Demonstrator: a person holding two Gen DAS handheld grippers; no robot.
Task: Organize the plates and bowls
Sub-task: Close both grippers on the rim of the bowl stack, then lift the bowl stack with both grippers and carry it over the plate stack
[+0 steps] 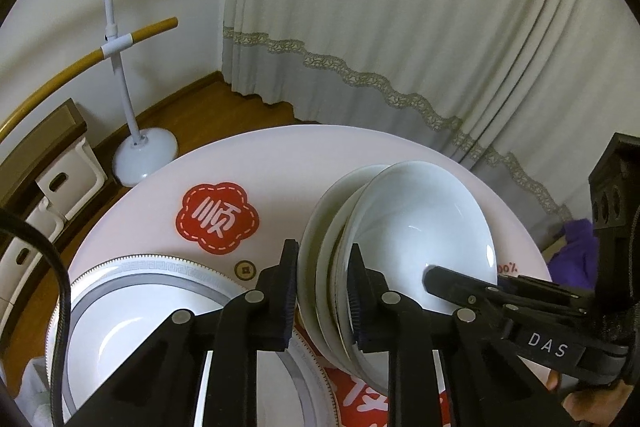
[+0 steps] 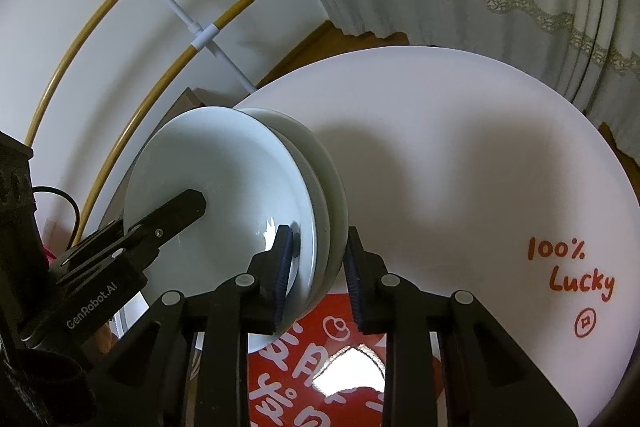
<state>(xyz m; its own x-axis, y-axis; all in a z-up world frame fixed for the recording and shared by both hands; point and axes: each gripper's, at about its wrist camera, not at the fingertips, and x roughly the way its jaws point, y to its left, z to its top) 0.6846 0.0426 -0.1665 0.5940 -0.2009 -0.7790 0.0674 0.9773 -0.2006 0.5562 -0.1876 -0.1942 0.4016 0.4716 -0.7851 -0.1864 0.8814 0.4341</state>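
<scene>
A stack of about three shallow white dishes (image 1: 420, 219) is tipped up on edge over the round white table (image 1: 280, 163). My left gripper (image 1: 322, 251) is shut on the stack's near rim, with one pad behind the stack and one inside the front dish. From the other side, my right gripper (image 2: 319, 233) is shut on the same stack (image 2: 216, 163). One of the right gripper's fingers (image 1: 460, 287) lies inside the front dish in the left wrist view. A large plate with a grey patterned rim (image 1: 120, 307) rests flat at the lower left.
The table (image 2: 460, 155) carries red decals (image 1: 218, 217) and red lettering (image 2: 572, 267). Beyond its far edge hang curtains (image 1: 400, 27). A white stand with wooden bars (image 1: 144, 155) and white storage boxes (image 1: 68, 179) are on the floor to the left. A purple cloth (image 1: 576, 251) lies to the right.
</scene>
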